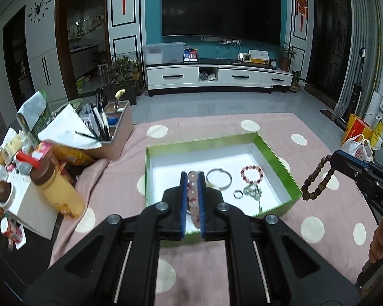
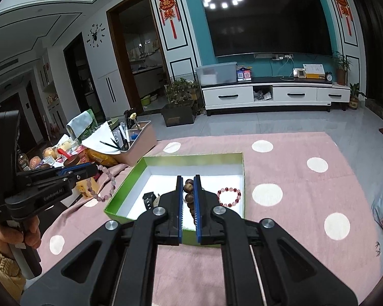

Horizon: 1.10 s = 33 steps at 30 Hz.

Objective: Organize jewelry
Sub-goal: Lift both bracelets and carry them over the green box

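A green box (image 1: 278, 153) with a white floor sits on the pink dotted cloth; it also shows in the right wrist view (image 2: 191, 156). In it lie a silver bangle (image 1: 219, 178), a red bead bracelet (image 1: 251, 174), a small ring (image 1: 238, 194) and a green pendant (image 1: 252, 191). My left gripper (image 1: 193, 176) is shut on a pale pink bead bracelet (image 1: 193, 199), held above the box's near left side; it also shows in the right wrist view (image 2: 104, 186). My right gripper (image 2: 188, 179) is shut on a brown wooden bead bracelet (image 2: 190, 196), which hangs right of the box (image 1: 316, 178).
A beige organizer with pens (image 1: 109, 132), a yellow bottle (image 1: 56, 186), snack packs and papers crowd the table's left side. Shopping bags (image 1: 357, 142) stand at the right. A black watch part (image 2: 148, 200) lies in the box. A TV stand (image 1: 217, 76) is across the floor.
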### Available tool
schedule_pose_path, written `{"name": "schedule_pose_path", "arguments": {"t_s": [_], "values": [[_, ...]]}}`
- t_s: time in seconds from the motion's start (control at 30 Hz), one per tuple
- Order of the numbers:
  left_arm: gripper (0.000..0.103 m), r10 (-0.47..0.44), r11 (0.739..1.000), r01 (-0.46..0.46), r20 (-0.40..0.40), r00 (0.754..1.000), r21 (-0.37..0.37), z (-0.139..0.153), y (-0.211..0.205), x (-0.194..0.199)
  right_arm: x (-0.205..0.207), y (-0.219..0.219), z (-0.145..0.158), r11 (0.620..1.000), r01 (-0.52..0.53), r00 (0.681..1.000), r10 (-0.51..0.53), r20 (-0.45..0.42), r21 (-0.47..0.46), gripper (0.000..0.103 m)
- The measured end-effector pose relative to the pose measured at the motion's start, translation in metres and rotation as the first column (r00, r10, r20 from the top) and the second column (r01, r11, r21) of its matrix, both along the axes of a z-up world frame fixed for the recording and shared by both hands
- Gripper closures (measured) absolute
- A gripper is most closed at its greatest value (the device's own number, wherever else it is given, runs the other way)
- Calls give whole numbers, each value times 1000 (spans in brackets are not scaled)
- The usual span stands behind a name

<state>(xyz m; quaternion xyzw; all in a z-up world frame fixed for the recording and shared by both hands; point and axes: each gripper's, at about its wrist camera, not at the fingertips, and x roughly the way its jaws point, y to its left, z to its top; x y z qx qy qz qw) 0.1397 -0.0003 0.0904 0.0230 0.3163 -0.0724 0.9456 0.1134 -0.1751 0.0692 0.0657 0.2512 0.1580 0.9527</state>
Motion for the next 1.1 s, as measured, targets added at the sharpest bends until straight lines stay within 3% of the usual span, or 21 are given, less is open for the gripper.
{"name": "schedule_pose_path", "arguments": {"t_s": [0.63, 1.1], "values": [[96, 49, 999, -49, -73, 996, 1, -14, 7, 102, 88, 7, -20, 1000, -3, 994, 4, -105, 2, 96], [96, 79, 996, -74, -165, 983, 40, -54, 10, 153, 142, 18, -45, 999, -3, 979, -6, -202, -44, 96]]}}
